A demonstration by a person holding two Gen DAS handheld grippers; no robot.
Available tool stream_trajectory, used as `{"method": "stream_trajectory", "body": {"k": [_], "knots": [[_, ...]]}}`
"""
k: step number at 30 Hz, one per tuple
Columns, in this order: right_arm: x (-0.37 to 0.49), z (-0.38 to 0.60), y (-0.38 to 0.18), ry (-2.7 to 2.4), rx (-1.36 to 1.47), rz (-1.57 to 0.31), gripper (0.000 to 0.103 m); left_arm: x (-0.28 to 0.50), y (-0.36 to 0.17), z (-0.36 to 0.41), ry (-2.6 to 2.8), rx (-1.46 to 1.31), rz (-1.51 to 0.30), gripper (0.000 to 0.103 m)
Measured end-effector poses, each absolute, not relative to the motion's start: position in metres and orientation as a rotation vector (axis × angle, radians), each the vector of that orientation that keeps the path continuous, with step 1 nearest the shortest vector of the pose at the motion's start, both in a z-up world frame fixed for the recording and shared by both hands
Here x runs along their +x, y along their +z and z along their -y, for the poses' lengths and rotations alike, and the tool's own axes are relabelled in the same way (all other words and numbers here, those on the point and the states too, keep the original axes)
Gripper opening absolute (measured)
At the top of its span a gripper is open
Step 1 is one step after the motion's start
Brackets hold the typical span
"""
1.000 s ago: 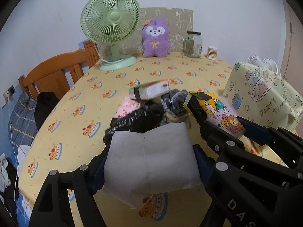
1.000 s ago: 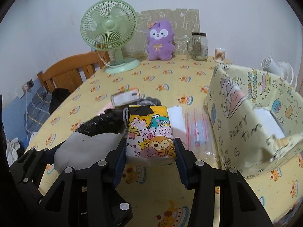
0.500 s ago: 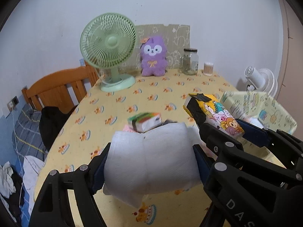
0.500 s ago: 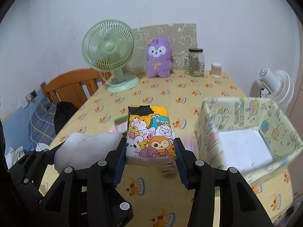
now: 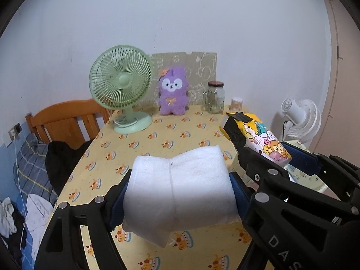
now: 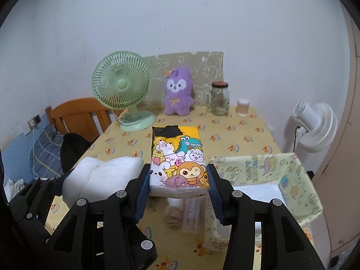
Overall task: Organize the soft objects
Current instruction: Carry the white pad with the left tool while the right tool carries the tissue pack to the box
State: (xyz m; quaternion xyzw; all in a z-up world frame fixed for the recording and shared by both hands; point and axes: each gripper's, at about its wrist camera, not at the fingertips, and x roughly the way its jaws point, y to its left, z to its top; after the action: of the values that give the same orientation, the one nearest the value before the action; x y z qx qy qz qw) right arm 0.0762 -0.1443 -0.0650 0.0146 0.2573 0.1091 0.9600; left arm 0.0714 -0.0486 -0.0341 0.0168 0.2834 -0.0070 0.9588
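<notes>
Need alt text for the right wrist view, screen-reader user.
The right gripper clamps a cartoon-animal tissue pack above a yellow-clothed table; the left gripper beside it holds a white tissue pack. An open fabric box sits to the right; a green fan and purple plush stand at the far edge.

table (image 6: 252, 132) (yellow cake-print cloth) | on it: green fan (image 6: 122, 90), purple plush (image 6: 177, 94), jar (image 6: 220, 99), box (image 6: 281, 180)
</notes>
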Motion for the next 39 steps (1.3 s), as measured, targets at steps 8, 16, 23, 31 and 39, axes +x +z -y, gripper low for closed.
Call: {"method": "stream_trajectory", "body": {"k": [8,16,23,31,39], "knots": [[0.063,0.163,-0.056,0.21,0.033,-0.473,0.051,0.063,-0.025,0.066,-0.023,0.044,-0.527,0.083],[0.058,0.187,-0.045,0.143,0.039,-0.423,0.051,0.067,-0.015,0.092,-0.064,0.059,-0.478,0.083],[0.066,0.21,-0.047,0.102,0.038,-0.425,0.051,0.076,-0.02,0.113,-0.103,0.053,-0.478,0.083],[0.075,0.236,-0.054,0.067,0.04,-0.426,0.051,0.089,-0.026,0.141,-0.139,0.057,-0.482,0.083],[0.09,0.258,-0.072,0.034,0.057,-0.464,0.051,0.106,-0.044,0.164,-0.184,0.07,-0.525,0.084]]}}
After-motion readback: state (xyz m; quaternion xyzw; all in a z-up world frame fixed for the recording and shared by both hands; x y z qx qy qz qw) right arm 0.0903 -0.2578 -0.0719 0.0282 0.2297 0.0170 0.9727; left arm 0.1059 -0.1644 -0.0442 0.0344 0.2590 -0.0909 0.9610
